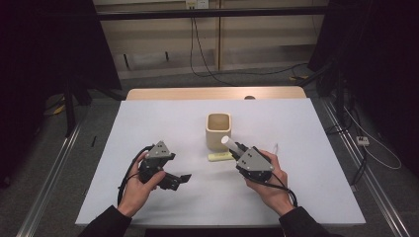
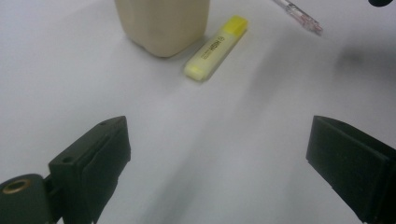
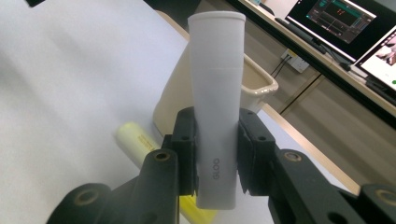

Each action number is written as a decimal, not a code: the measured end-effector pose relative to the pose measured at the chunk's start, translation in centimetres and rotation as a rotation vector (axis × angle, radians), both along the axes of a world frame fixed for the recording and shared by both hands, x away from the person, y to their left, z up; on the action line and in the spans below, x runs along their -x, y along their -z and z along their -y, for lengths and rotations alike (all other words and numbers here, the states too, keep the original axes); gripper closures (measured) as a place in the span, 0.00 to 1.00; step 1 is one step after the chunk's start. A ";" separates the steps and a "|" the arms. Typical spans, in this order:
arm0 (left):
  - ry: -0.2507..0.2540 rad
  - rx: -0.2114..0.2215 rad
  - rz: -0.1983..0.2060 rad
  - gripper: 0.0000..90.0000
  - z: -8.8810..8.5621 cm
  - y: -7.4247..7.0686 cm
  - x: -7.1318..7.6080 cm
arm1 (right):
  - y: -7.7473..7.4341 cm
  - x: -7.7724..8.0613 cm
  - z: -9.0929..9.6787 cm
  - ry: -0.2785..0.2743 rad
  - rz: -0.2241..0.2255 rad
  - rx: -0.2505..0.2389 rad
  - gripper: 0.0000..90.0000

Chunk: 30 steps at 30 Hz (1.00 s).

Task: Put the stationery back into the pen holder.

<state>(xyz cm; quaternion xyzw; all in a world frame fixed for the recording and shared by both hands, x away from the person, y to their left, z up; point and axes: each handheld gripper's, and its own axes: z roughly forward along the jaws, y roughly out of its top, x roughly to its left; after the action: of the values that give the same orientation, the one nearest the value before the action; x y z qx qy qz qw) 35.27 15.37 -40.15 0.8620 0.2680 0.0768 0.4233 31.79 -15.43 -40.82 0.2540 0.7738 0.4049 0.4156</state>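
From above, we see a person's two hands over a white worktop point(image 1: 163, 118), each gripping a set of tongs. The right tongs point(image 1: 236, 147) hold a white glue stick point(image 1: 229, 143), which slants up toward a beige cup point(image 1: 218, 129) standing near the middle of the worktop; the stick's tip is just beside the cup's near wall. A yellow highlighter point(image 1: 218, 156) lies flat in front of the cup, between the two hands. The left tongs point(image 1: 181, 178) sit low over the worktop to the left, pointing toward the right hand.

Looking along the left tongs point(image 2: 217, 158), we find the jaws spread wide with nothing between them but bare worktop. Ahead lie the highlighter point(image 2: 215, 47), close against the foot of the cup point(image 2: 162, 23), and a clear pen point(image 2: 299, 16) farther off.

Looking along the right tongs point(image 3: 217, 151), we see both pads pressed on the lower body of the glue stick point(image 3: 217, 98), which stands up between them. Behind it are the cup point(image 3: 259, 86) and the highlighter point(image 3: 135, 140), lying on the worktop below.
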 end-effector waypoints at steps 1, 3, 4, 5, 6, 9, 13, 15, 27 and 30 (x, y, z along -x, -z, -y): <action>-0.005 0.004 0.000 0.07 -0.3 0.1 0.1 | -0.1 -0.2 -0.1 0.000 -0.003 -0.007 0.79; -0.013 0.005 0.012 0.07 -0.8 0.5 0.4 | -0.3 -0.5 -0.1 0.001 -0.007 -0.023 0.79; -0.013 0.003 0.018 0.07 -1.0 0.9 0.6 | -0.4 -0.6 -0.2 0.001 -0.011 -0.029 0.79; -0.015 0.000 0.014 0.06 -1.1 1.3 0.9 | -0.5 -0.8 -0.2 0.002 -0.012 -0.036 0.79; -0.016 -0.003 0.025 0.06 -1.4 1.6 1.1 | -0.6 -1.0 -0.2 0.003 -0.013 -0.043 0.79; -0.018 0.028 -0.001 0.06 -2.0 2.4 1.6 | -0.9 -1.5 -0.2 0.009 -0.021 -0.072 0.79; -0.041 0.031 0.018 0.06 -2.4 2.8 1.8 | -1.2 -2.2 -0.2 0.017 -0.031 -0.114 0.79; -0.040 0.040 0.013 0.06 -2.6 2.9 1.6 | -1.2 -2.4 -0.2 0.012 -0.032 -0.123 0.79; -0.031 0.014 0.032 0.06 -2.4 3.6 1.5 | -2.9 -4.4 0.6 0.013 -0.087 -0.276 0.79; -0.041 0.012 0.034 0.06 -2.5 3.6 1.4 | -3.4 -5.0 0.7 0.015 -0.092 -0.288 0.79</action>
<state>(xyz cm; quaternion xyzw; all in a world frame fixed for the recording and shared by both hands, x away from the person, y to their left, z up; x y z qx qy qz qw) 33.89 17.86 -43.75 0.8522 0.2788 0.0986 0.4315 36.79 -16.14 -37.45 0.3349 0.7241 0.4967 0.3419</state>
